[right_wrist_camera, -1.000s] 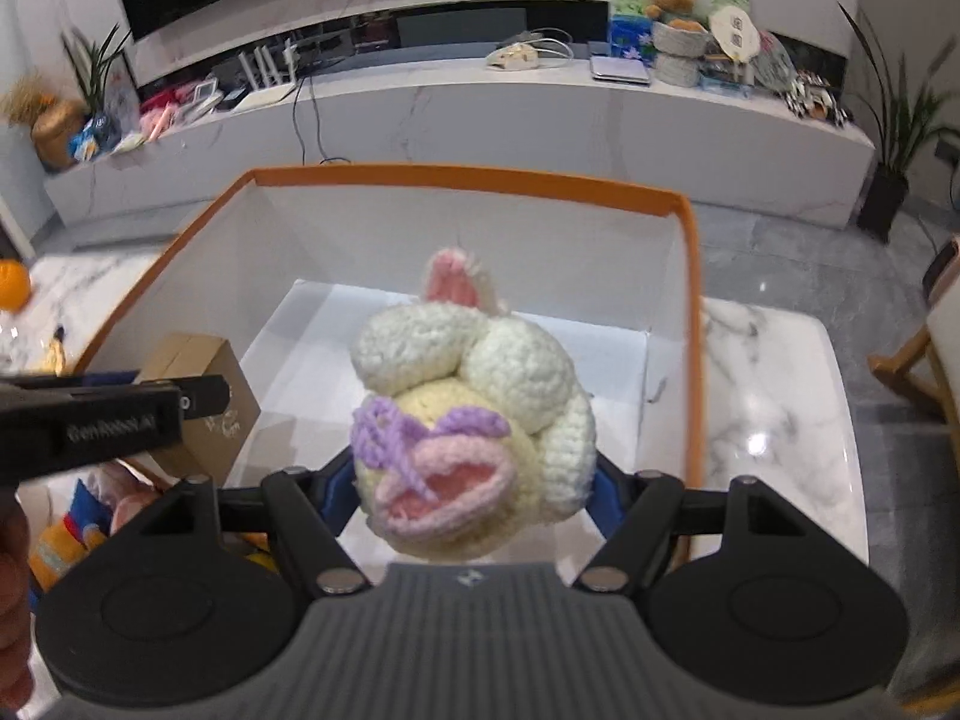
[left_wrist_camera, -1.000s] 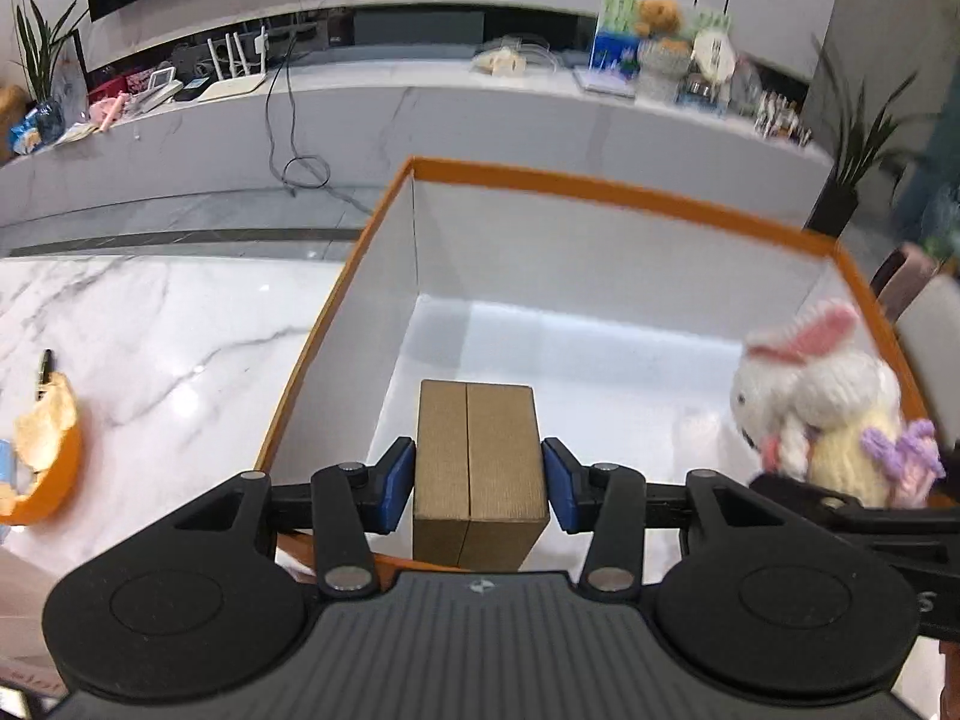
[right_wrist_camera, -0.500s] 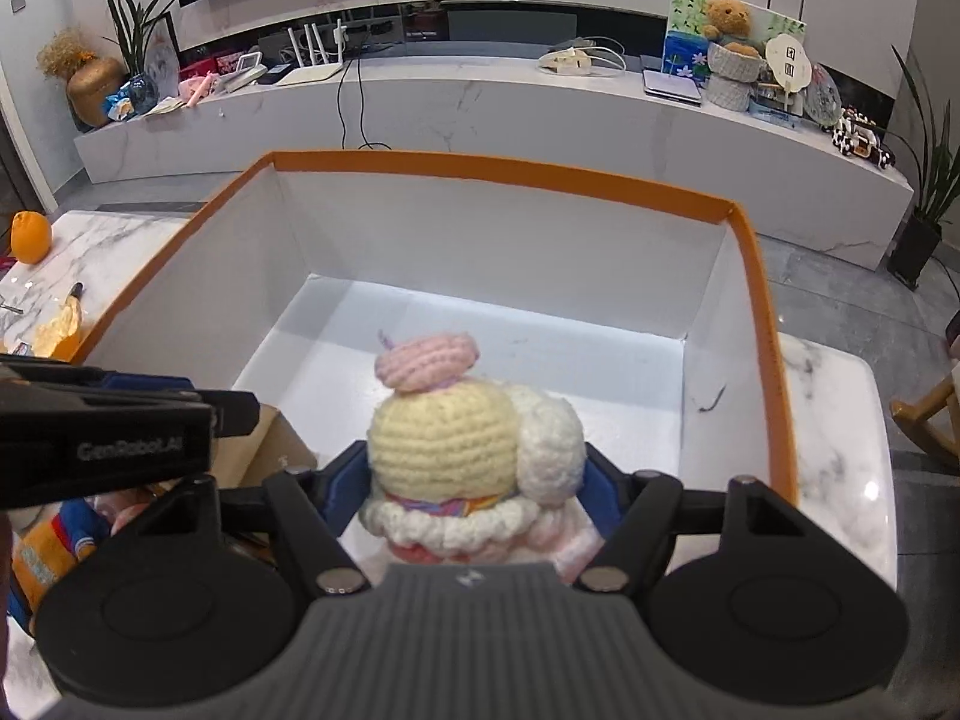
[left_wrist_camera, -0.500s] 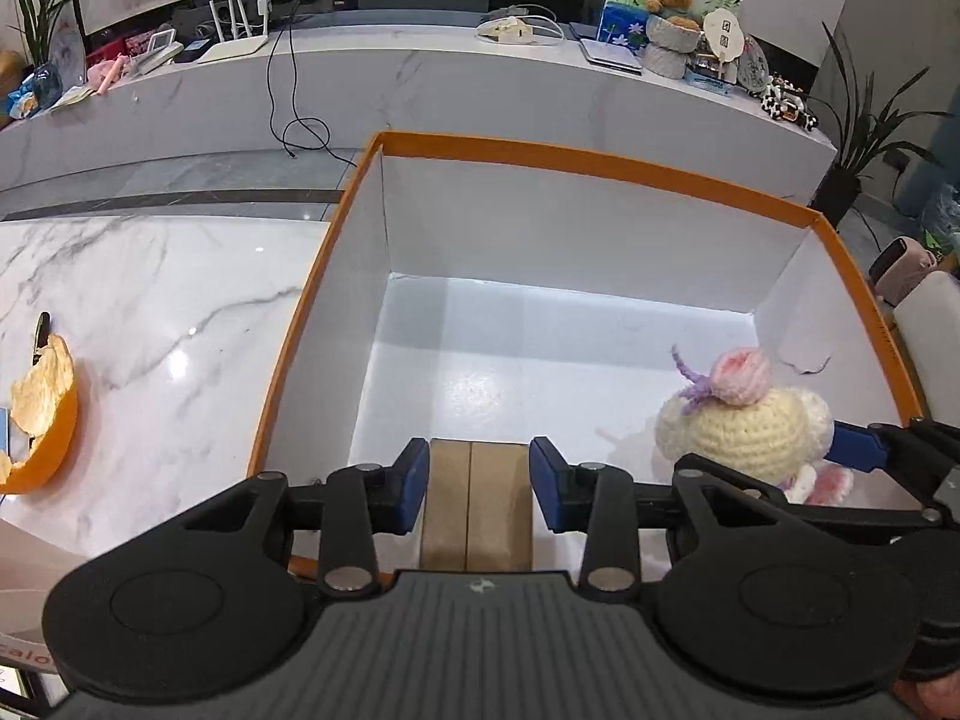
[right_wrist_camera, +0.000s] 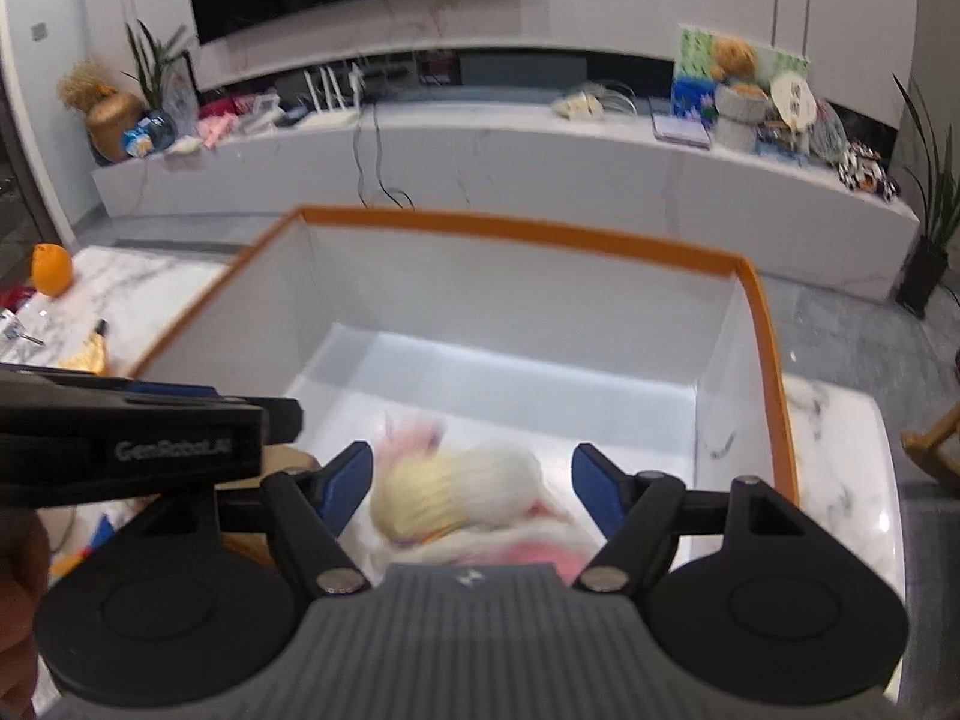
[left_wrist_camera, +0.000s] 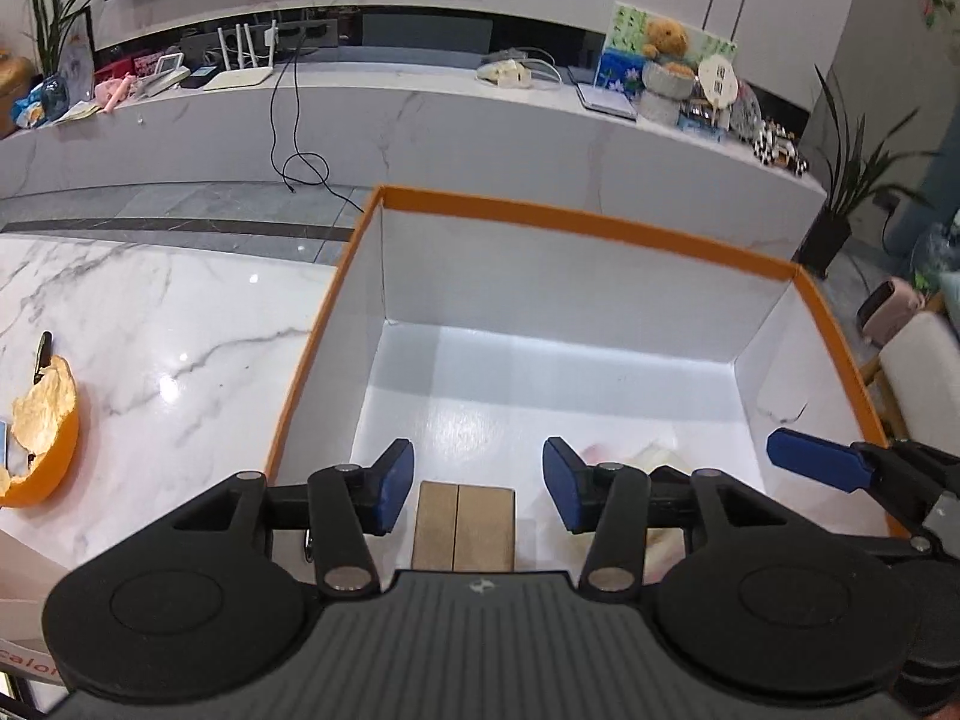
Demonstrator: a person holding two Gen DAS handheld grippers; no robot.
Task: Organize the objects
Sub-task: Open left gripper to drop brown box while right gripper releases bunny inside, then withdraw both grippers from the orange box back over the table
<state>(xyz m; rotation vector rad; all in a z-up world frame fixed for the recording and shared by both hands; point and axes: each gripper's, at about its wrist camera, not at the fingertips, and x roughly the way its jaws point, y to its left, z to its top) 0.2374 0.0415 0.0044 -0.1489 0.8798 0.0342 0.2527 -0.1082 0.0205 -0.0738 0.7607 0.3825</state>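
A white storage box with an orange rim stands on the marble table. Inside it, at the near left, lies a brown cardboard box. My left gripper hangs over it with its jaws opening; there is a gap between each blue pad and the carton. A crocheted plush toy, yellow, white and pink and blurred, lies low in the storage box. My right gripper is open around it, pads clear of it. The left view shows only a scrap of the toy.
Half an orange peel and a dark pen lie on the marble table left of the storage box. A whole orange sits further left. A cluttered white counter runs behind. A wooden chair stands at the right.
The left jaws have parted and let go of the brown box. The right pads have come off the plush toy, which now lies lower in the storage box.
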